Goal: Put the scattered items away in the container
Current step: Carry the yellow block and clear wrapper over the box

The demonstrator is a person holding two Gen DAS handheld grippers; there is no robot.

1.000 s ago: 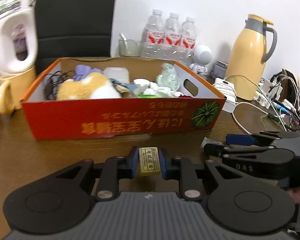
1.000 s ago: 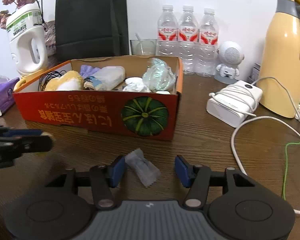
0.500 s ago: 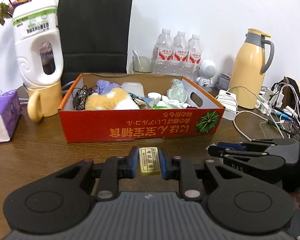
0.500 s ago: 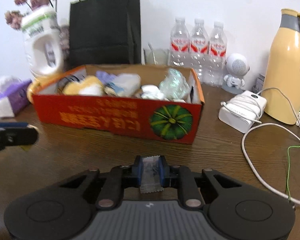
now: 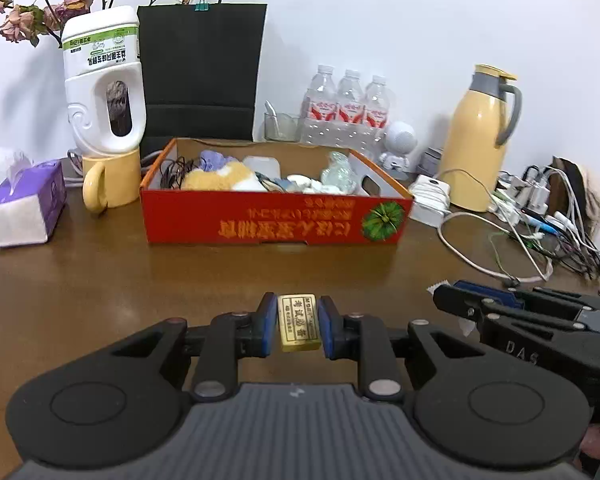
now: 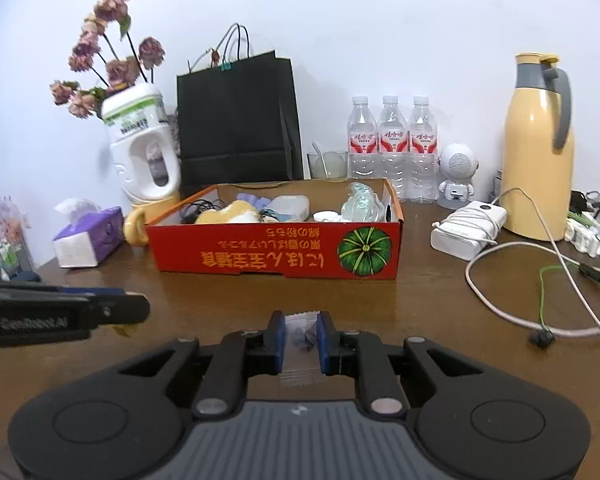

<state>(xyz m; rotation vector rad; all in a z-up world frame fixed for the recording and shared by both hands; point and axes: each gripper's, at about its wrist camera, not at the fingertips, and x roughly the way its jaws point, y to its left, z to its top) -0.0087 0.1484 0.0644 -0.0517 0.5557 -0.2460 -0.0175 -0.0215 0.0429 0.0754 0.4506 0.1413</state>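
A: Left gripper (image 5: 299, 326): clamped on gold eraser (image 5: 299, 322), label up, block square between blue pads (image 5: 266, 328). Right gripper (image 6: 300, 340): clenched on clear sachet (image 6: 298, 350), wrapper sticking out ahead of and behind the jaws.

B: Held clear of table (image 5: 80, 280)?

A: Looks so in both wrist views; contact underneath cannot be confirmed. Grippers side by side, right one visible at the edge of the left view.

B: Step in hand?

A: Judged: carry to red box (image 5: 276, 228), then drop. Box well ahead of both grippers, bare wood between. Near wall facing, pumpkin print toward its right end.

B: How to do well?

A: Lift enough to pass over the near wall before moving in. Keep both grips tight until past the rim; sachet is limp and thin, likely to slip or snag on cardboard. Release one at a time to avoid knocking grippers together.

B: Landing spots?

A: Box already crowded: cables (image 5: 172, 170) far left, plush (image 5: 220, 180) mid-left, white bits and crinkled plastic (image 5: 338, 174) right. Small gaps along the near wall best for eraser. Sachet fine on top of anything.

B: Hazards beyond?

A: Mug (image 5: 108, 184) left of box, charger (image 5: 430, 196) and cords right. Stay centred.
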